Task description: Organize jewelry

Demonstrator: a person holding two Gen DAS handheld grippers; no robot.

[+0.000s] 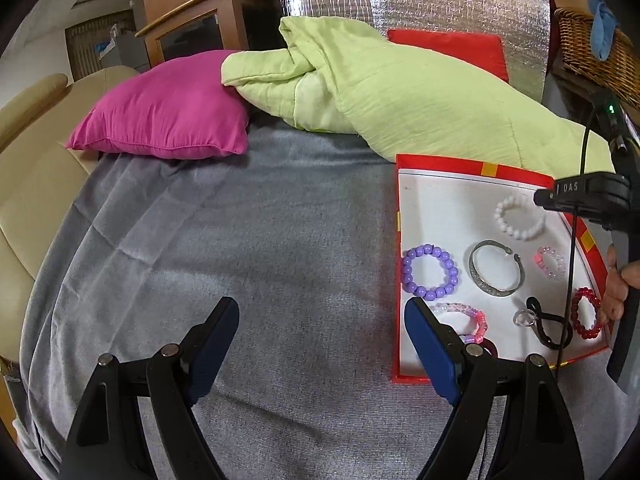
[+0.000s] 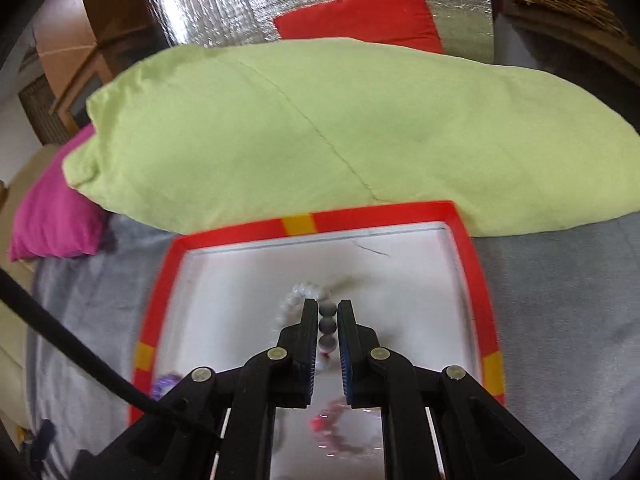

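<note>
Left wrist view, left gripper: my left gripper (image 1: 322, 344) hangs over the grey bedspread (image 1: 240, 240) with its fingers spread wide and nothing between them; its right finger overlaps the near left corner of the red tray (image 1: 398, 216).
Left wrist view, tray contents: inside the tray I see a purple bead bracelet (image 1: 430, 272) by the left edge, a silver bangle (image 1: 496, 266) in the middle, a white bead bracelet (image 1: 520, 216) toward the far right, a small pale pink bracelet (image 1: 551, 263), a dark red bracelet (image 1: 586, 319) near the right edge, a pink beaded bracelet (image 1: 466, 320) by the near edge, and a black cord with a clear ring (image 1: 540, 324).
Left wrist view, other hand: a black tool body enters from the right edge over the tray, a hand (image 1: 616, 292) under it.
Right wrist view, right gripper: my right gripper (image 2: 328, 304) points down into the tray (image 2: 476, 264), fingers nearly together with a run of beads of the white bead bracelet (image 2: 304, 292) between them; I judge it pinched, though blur keeps me from seeing pad contact.
Right wrist view, surroundings: the green quilt (image 2: 320, 128) lies along the tray's far edge.
Step in hand: placing or shifting the white bracelet on the tray floor, toward the far edge.
Next move: I would need a clean release or lift without dragging the beads into the neighbouring pieces.
</note>
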